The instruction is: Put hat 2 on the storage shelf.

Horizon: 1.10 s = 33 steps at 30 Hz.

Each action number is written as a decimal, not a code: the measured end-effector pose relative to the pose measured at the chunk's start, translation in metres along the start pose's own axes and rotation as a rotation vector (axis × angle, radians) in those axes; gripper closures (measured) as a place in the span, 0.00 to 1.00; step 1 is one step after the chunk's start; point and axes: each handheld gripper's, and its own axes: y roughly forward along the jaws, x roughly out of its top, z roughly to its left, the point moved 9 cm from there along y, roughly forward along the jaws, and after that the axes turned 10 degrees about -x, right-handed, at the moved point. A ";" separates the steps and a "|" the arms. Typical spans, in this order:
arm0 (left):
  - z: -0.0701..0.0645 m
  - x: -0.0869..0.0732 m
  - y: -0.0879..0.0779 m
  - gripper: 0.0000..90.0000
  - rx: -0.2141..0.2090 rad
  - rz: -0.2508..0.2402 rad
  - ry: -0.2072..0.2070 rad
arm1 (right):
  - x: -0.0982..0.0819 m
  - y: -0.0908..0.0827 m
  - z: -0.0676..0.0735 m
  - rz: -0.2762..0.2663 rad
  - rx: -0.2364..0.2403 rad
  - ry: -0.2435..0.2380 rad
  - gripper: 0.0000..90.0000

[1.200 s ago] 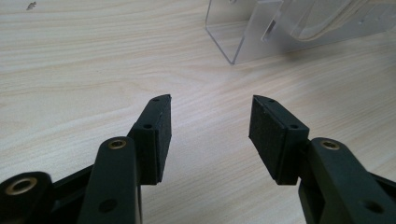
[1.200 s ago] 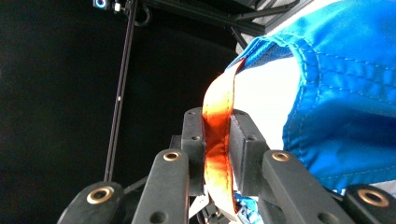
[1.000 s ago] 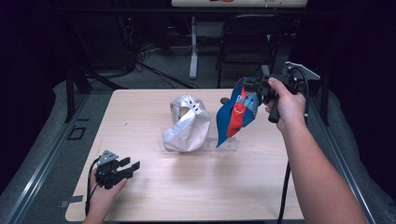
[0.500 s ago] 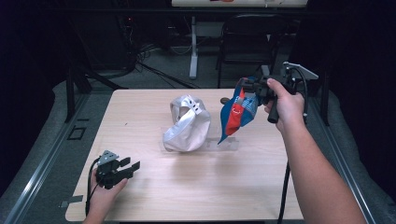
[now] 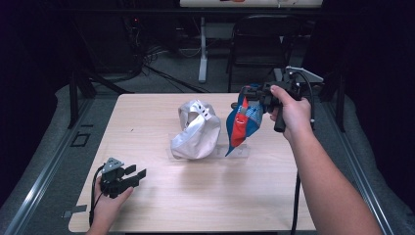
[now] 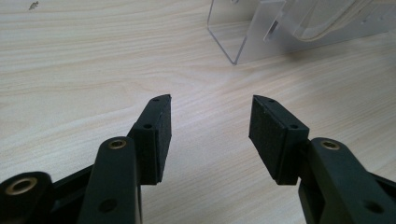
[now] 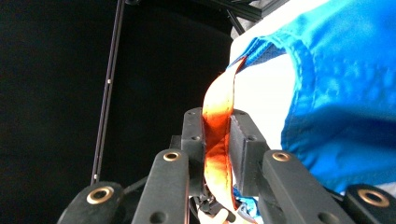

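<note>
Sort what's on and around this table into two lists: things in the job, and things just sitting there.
In the job:
- blue bag, hanging by its red strap
- right gripper, shut on that strap

Just sitting there:
- silver bag
- clear stand
- left gripper, open above bare table
- black chair behind

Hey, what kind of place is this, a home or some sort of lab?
Probably a lab or recording studio: a bare light wooden table amid dark surroundings, loose black cables on the floor, and a black folding chair behind it.

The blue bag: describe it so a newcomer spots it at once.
On the wooden table, look right of the silver bag. The blue bag hangs from the right gripper, pinched by its orange strap; its blue, red and white colours set it apart.
</note>
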 end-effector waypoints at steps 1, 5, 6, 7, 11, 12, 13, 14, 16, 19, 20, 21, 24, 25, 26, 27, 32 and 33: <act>0.000 0.000 0.000 0.55 -0.002 -0.002 0.001 | 0.000 0.001 0.000 0.002 -0.005 -0.004 0.86; 0.000 0.000 0.000 0.55 -0.002 -0.006 0.000 | -0.001 0.005 -0.005 0.000 -0.024 -0.010 0.86; 0.000 0.000 0.000 0.55 -0.002 -0.006 0.000 | -0.001 0.007 -0.008 0.001 -0.028 -0.006 0.86; 0.000 0.000 0.000 0.55 -0.002 0.000 -0.002 | -0.001 0.009 -0.010 0.002 -0.035 0.002 0.86; 0.000 0.000 0.001 0.55 -0.003 -0.007 -0.001 | -0.001 0.016 -0.021 -0.002 -0.057 0.016 0.86; 0.000 0.000 0.001 0.55 -0.003 -0.007 -0.001 | -0.001 0.016 -0.021 -0.002 -0.057 0.016 0.86; 0.000 0.001 0.001 0.55 -0.002 -0.010 0.001 | -0.001 0.019 -0.026 -0.001 -0.058 0.015 0.86; 0.000 0.001 0.001 0.55 -0.002 -0.010 0.001 | -0.001 0.019 -0.026 -0.001 -0.058 0.015 0.86; 0.000 0.000 0.001 0.55 -0.002 -0.001 0.001 | -0.001 0.022 -0.030 0.002 -0.060 0.025 0.86; 0.001 0.000 0.001 0.55 0.002 -0.007 -0.001 | -0.001 0.025 -0.035 0.003 -0.068 0.022 0.85; 0.001 0.000 0.001 0.55 0.002 -0.007 -0.001 | -0.001 0.025 -0.035 0.003 -0.068 0.022 0.85; 0.001 0.000 0.000 0.55 0.002 -0.008 -0.003 | -0.002 0.026 -0.039 0.006 -0.073 0.026 0.85; 0.001 0.000 0.000 0.55 0.002 -0.006 -0.003 | -0.005 0.029 -0.046 0.015 -0.089 0.030 0.85; 0.001 0.000 0.000 0.55 0.003 -0.012 -0.003 | -0.005 0.030 -0.047 0.017 -0.089 0.031 0.85; 0.001 0.000 0.000 0.55 0.003 -0.012 -0.003 | -0.005 0.030 -0.047 0.017 -0.089 0.031 0.85; 0.001 0.000 0.000 0.55 0.002 -0.010 -0.002 | -0.007 0.031 -0.050 0.019 -0.091 0.030 0.84; 0.001 0.000 0.000 0.55 0.003 -0.010 -0.003 | -0.009 0.028 -0.052 0.025 -0.090 0.027 0.84; 0.001 0.000 0.000 0.55 0.003 -0.012 -0.003 | -0.009 0.027 -0.052 0.018 -0.090 0.023 0.83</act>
